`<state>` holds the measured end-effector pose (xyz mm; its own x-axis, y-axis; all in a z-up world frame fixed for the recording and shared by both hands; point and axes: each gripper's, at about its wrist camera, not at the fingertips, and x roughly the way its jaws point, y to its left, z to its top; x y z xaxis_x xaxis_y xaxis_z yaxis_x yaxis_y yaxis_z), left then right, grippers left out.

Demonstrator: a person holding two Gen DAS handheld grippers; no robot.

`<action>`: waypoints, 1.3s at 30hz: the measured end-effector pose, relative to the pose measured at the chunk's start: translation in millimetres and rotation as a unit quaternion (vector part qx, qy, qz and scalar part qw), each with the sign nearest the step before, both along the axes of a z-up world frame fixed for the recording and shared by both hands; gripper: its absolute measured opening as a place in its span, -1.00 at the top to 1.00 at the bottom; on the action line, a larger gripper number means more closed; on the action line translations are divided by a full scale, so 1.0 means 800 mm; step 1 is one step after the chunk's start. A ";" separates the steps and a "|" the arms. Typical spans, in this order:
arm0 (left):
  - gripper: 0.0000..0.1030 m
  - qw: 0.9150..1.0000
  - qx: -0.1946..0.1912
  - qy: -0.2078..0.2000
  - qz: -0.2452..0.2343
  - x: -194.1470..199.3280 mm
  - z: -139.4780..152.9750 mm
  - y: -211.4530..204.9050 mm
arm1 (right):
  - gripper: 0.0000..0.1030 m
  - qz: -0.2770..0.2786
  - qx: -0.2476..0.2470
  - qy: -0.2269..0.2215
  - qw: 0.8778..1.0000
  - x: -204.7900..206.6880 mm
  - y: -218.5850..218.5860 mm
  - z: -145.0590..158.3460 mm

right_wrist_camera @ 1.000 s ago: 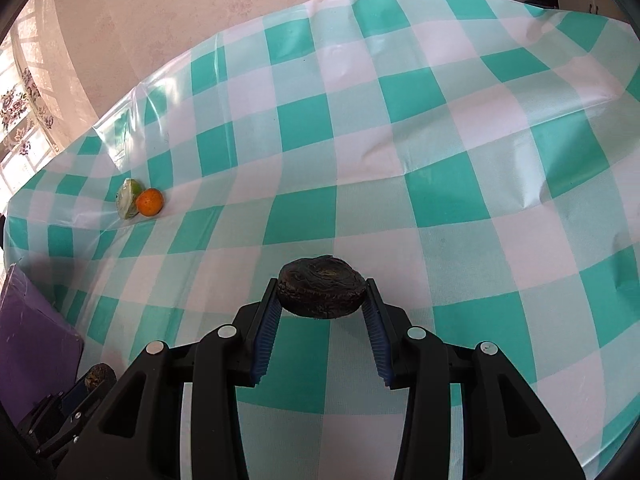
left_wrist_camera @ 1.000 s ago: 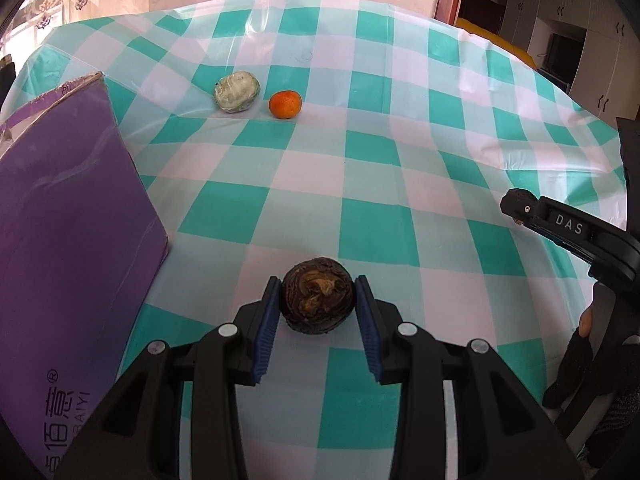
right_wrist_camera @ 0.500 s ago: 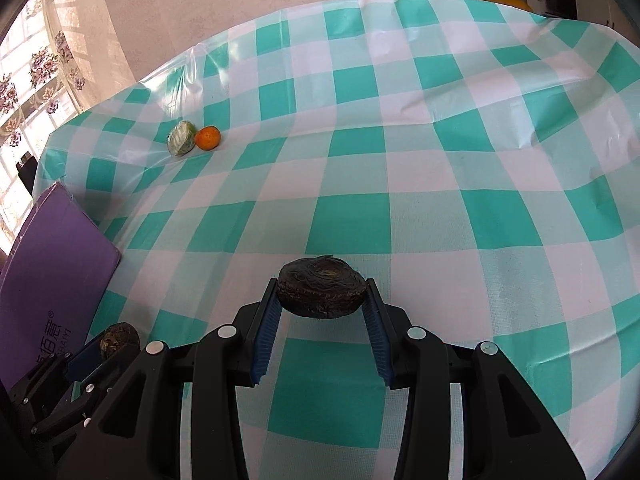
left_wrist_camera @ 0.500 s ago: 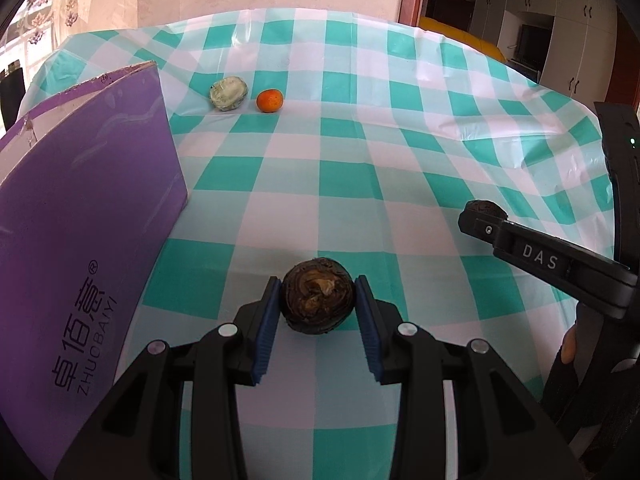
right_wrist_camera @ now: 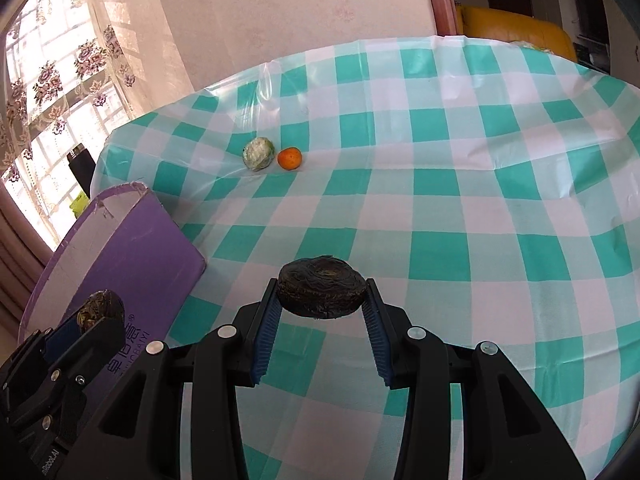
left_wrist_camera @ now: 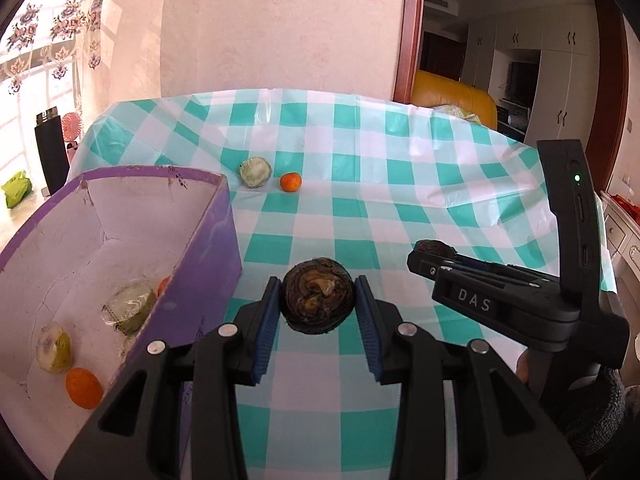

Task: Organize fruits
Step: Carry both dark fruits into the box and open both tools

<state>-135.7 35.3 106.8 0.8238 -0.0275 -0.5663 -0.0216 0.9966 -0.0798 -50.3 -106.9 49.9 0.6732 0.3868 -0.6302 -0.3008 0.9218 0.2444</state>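
Gripping a dark brown round wrinkled fruit (left_wrist_camera: 319,300), left gripper (left_wrist_camera: 319,312) hangs beside the open purple cardboard box (left_wrist_camera: 208,264); right gripper (right_wrist_camera: 322,312) clamps a flatter dark wrinkled fruit (right_wrist_camera: 322,293) above the teal-and-white checked tablecloth (right_wrist_camera: 460,208).

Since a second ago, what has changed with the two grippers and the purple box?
Both grippers have lifted. The left gripper now looks down into the open purple box, where four wrapped and orange fruits show. Nothing was let go: it stays shut on its dark round fruit, and the right gripper on its dark flat fruit. The wrapped green fruit and small orange have not moved on the tablecloth.
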 end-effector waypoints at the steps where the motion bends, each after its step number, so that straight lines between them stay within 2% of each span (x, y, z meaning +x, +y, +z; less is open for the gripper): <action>1: 0.27 1.000 0.001 -0.008 0.005 -0.006 0.009 0.008 | 0.20 0.014 0.001 -0.009 1.000 -0.004 0.012 0.009; 4: 0.27 1.000 0.011 -0.019 0.022 -0.020 0.031 0.033 | 0.20 0.055 0.003 -0.034 0.998 -0.017 0.050 0.031; 9: 0.27 0.998 0.019 -0.014 0.063 -0.039 0.051 0.088 | 0.20 0.109 0.002 -0.055 0.993 -0.031 0.106 0.057; 13: 0.27 0.993 0.048 -0.006 0.107 -0.053 0.059 0.128 | 0.20 0.145 -0.003 -0.067 0.987 -0.040 0.145 0.071; 17: 0.27 0.986 0.074 0.012 0.150 -0.058 0.052 0.167 | 0.20 0.175 -0.006 -0.071 0.982 -0.046 0.179 0.076; 23: 0.27 0.978 0.066 0.058 0.188 -0.058 0.029 0.218 | 0.20 0.220 -0.029 -0.074 0.972 -0.059 0.228 0.073; 28: 0.27 0.971 0.060 0.104 0.206 -0.057 0.010 0.249 | 0.20 0.257 -0.080 -0.055 0.961 -0.059 0.276 0.057; 31: 0.27 0.966 0.048 0.145 0.207 -0.055 -0.005 0.266 | 0.20 0.283 -0.133 -0.030 0.949 -0.051 0.310 0.044; 35: 0.27 0.962 0.045 0.195 0.186 -0.055 -0.024 0.277 | 0.20 0.334 -0.226 0.027 0.915 -0.044 0.356 0.019; 39: 0.25 0.956 0.056 0.232 0.173 -0.056 -0.040 0.278 | 0.20 0.371 -0.284 0.052 0.883 -0.050 0.381 -0.002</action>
<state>-180.2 258.1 74.9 0.4325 0.2842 -0.8557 -0.3594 0.9247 0.1255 -90.5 197.6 48.6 0.2950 0.2985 -0.9077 -0.8764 0.4630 -0.1326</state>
